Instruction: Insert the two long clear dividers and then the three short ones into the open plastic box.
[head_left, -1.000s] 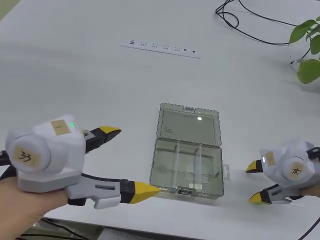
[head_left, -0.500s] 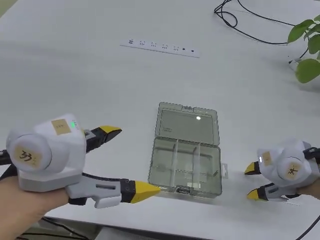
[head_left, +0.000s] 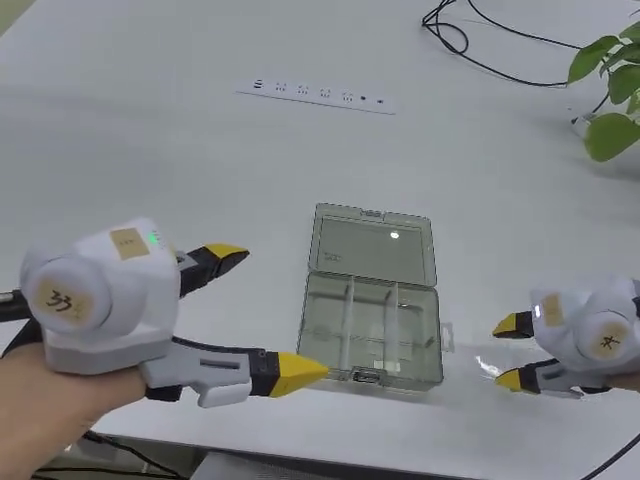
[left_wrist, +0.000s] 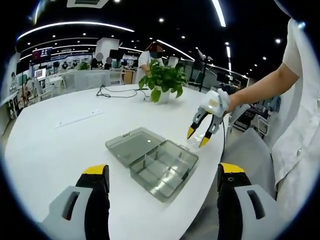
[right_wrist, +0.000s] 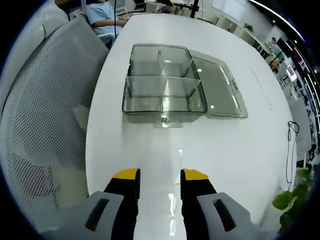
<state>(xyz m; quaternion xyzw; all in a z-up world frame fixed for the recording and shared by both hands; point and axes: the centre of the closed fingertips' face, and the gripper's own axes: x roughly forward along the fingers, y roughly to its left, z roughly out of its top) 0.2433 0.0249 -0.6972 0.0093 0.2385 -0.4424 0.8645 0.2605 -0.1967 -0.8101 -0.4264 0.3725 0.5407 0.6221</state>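
The open clear plastic box (head_left: 370, 335) lies near the table's front edge, with its lid (head_left: 372, 245) folded back flat. Two long clear dividers (head_left: 348, 320) stand inside it, crossed by short pieces. The box (right_wrist: 162, 82) faces the right gripper, and a small clear piece (right_wrist: 167, 121) lies against its near wall. Another clear piece (right_wrist: 181, 152) lies on the table closer to the jaws. My left gripper (head_left: 265, 310) hovers left of the box, jaws wide apart and empty. My right gripper (head_left: 510, 350) hangs to the right of the box, open and holding nothing.
A white power strip (head_left: 318, 93) lies further back on the table. Black cables (head_left: 480, 50) and a potted plant (head_left: 605, 100) sit at the far right. A grey mesh chair (right_wrist: 45, 100) stands beyond the table edge. People sit in the room behind.
The right gripper has drawn slightly further right of the box, and its jaws stand a little closer together. The left gripper has hardly moved. The head camera has shifted a little.
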